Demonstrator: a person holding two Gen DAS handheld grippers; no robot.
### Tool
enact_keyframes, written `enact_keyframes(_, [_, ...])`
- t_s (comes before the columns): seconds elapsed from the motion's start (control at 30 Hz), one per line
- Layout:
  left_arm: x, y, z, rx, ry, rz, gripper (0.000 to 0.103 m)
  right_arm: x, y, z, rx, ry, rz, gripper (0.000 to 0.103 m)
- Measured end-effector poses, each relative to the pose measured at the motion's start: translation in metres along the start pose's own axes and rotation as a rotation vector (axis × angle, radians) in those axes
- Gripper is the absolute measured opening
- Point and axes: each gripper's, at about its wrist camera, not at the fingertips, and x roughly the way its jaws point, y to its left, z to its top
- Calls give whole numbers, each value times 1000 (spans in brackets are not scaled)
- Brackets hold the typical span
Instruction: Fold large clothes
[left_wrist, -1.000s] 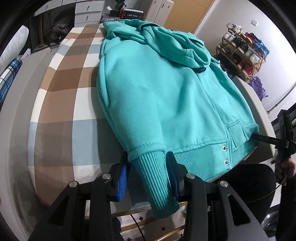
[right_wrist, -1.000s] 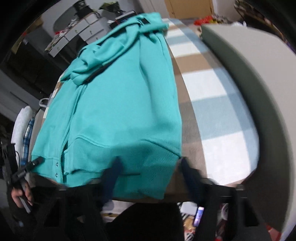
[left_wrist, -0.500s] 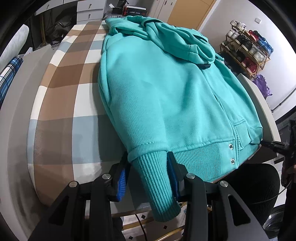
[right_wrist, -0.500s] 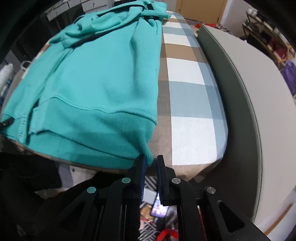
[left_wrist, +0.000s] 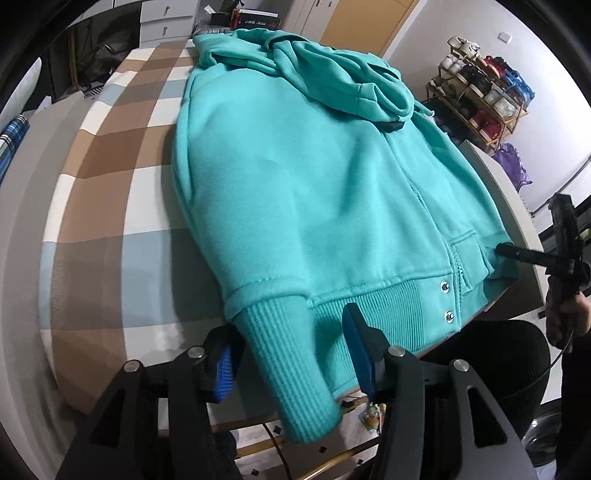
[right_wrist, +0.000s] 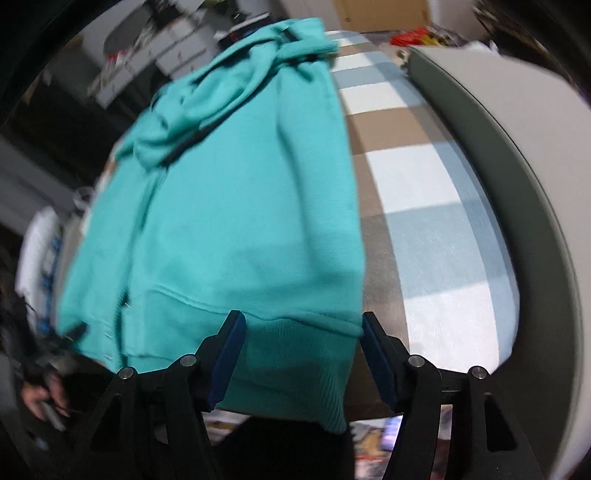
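You are now spreading both tools wide, the left tool (left_wrist: 291, 354) letting go of the sleeve cuff (left_wrist: 291, 369) and the right tool (right_wrist: 299, 354), blurry, apparently releasing the hoodie (right_wrist: 236, 206) hem, so regrasping comes next.

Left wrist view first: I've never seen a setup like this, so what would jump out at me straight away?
A bright turquoise hoodie dominates, spread flat on a brown, blue and white checked cloth with its hood bunched at the far end. Nearest the camera, a ribbed sleeve cuff hangs over the table edge between the open blue-padded fingers of the left hand-held gripper. A shoe rack stands at the far right.
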Motion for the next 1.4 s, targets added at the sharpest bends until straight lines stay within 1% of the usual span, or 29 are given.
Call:
enact_keyframes(0.03, [1,-1,0,4,3,7,46,3,-2,2,-15,5,-14,58])
enact_keyframes(0.1, [1,-6,-2,29,3,32,46,4,-3,0,-45,12,-60,31])
enact_keyframes(0.13, [1,-9,-3,43,1,47,46,4,-5,-2,-60,17,-81,28])
enact_keyframes(0.2, [2,-12,-4,65,-2,67,46,5,-9,-7,-84,31,-106,25])
enact_keyframes(0.27, [5,-11,-5,66,4,89,46,6,-8,-14,-126,19,-148,25])
enact_keyframes(0.43, [5,-9,-6,69,-5,93,46,4,6,-26,-246,-13,-273,24])
enact_keyframes(0.5, [4,-9,-6,68,-4,91,46,3,4,-29,-243,-21,-266,24])
enact_keyframes(0.57, [4,-9,-4,65,6,78,46,1,-2,-28,-212,-23,-227,24])
enact_keyframes(0.6, [4,-7,-3,57,14,51,46,-1,-8,-26,-176,-19,-181,26])
enact_keyframes(0.63, [3,-6,-2,49,16,34,46,-1,-13,-24,-137,-8,-118,28])
enact_keyframes(0.67, [3,-4,-1,39,19,16,46,0,-21,-22,-84,20,-5,29])
enact_keyframes(0.7, [3,-1,0,23,29,-10,46,2,-25,-20,-53,35,67,35])
enact_keyframes(0.77, [3,2,2,4,34,-56,47,4,-35,-18,1,34,187,42])
enact_keyframes(0.8, [2,3,4,-7,31,-92,49,6,-38,-19,19,40,243,45])
enact_keyframes(0.87, [-1,3,6,-23,19,-153,54,11,-46,-18,65,40,347,45])
enact_keyframes(0.97, [-6,8,11,-73,-14,-260,55,20,-57,-15,152,44,547,47])
enact_keyframes(1.03, [-13,13,10,-112,-36,-329,55,20,-63,-15,189,21,646,47])
enact_keyframes(1.07, [-15,15,10,-123,-46,-350,55,19,-65,-15,204,4,695,47])
enact_keyframes(1.1, [-18,18,10,-137,-60,-376,57,17,-69,-14,212,-20,745,47])
enact_keyframes(1.13, [-20,18,9,-143,-69,-379,57,15,-72,-13,211,-46,756,47])
enact_keyframes(1.17, [-19,17,9,-145,-73,-366,57,14,-70,-15,190,-63,720,47])
enact_keyframes(1.2, [-15,16,8,-147,-69,-305,57,12,-62,-15,162,-66,682,47])
enact_keyframes(1.23, [-11,14,7,-140,-57,-247,57,12,-54,-16,117,-62,623,47])
enact_keyframes(1.27, [-8,10,6,-127,-45,-218,57,11,-49,-16,87,-59,580,47])
enact_keyframes(1.3, [-3,3,6,-92,-25,-183,57,12,-41,-16,54,-55,527,47])
enact_keyframes(1.37, [1,-1,5,-54,-11,-135,58,11,-32,-15,26,-63,485,49])
enact_keyframes(1.4, [6,-4,4,-44,9,-112,57,8,-31,-16,18,-61,473,50])
